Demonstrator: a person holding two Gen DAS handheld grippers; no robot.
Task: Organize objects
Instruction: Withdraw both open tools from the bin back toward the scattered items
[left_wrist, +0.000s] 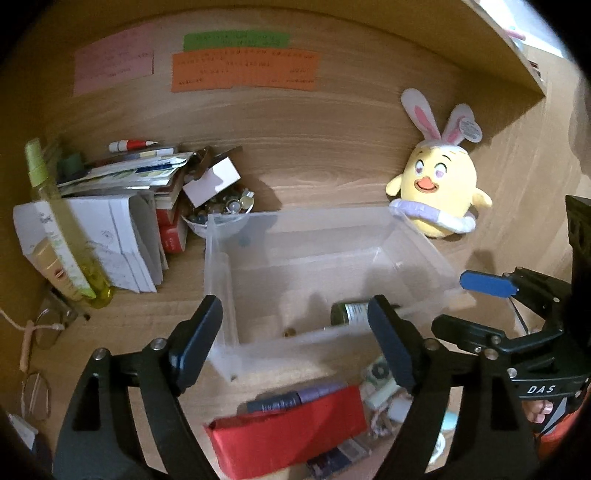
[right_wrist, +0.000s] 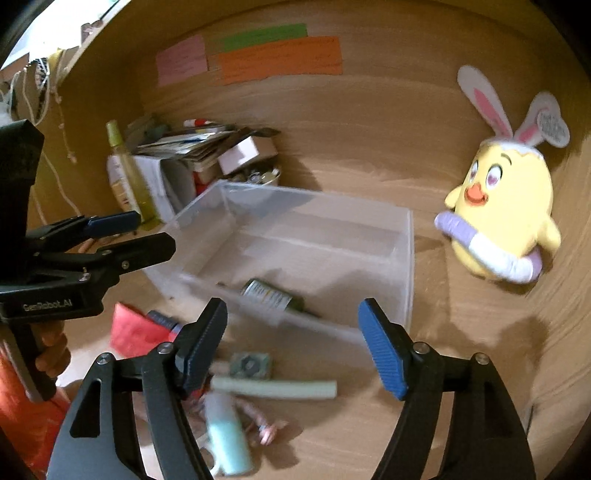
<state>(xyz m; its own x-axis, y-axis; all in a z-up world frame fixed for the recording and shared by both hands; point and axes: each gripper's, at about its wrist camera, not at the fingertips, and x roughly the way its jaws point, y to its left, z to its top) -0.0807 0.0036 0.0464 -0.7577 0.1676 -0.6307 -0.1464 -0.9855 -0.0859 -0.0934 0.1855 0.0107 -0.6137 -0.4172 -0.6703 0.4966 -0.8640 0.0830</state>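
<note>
Wooden desk (left_wrist: 303, 177), light grain, with a back panel carrying pink, green and orange paper notes (left_wrist: 243, 70).

Clear rectangular plastic bin (left_wrist: 424, 243): centre of desk, open top. Contents: one dark green cylindrical bottle with a pale label (left_wrist: 349, 314), lying on its side near the front wall.

Left gripper (left_wrist: 299, 339): black, jaws apart, nothing between them, hovering over the bin's near left corner. Right gripper (right_wrist: 295, 343): black with blue ribbed pads, jaws apart and empty, above the bin's front edge.

In front of the bin, loose on the desk: red flat paper packet (left_wrist: 288, 424), pale green tube (right_wrist: 277, 389), mint-coloured cylindrical container (right_wrist: 229, 439), small square grey-green item (right_wrist: 251, 365).

Right of the bin, leaning on the back panel: yellow plush chick with bunny ears and a lilac swim ring (left_wrist: 439, 192).

Left of the bin: stack of papers and books (left_wrist: 125, 206), tall yellow-green spray bottle (left_wrist: 55, 221), bowl of small oddments (left_wrist: 221, 210), spectacles (left_wrist: 48, 328).
</note>
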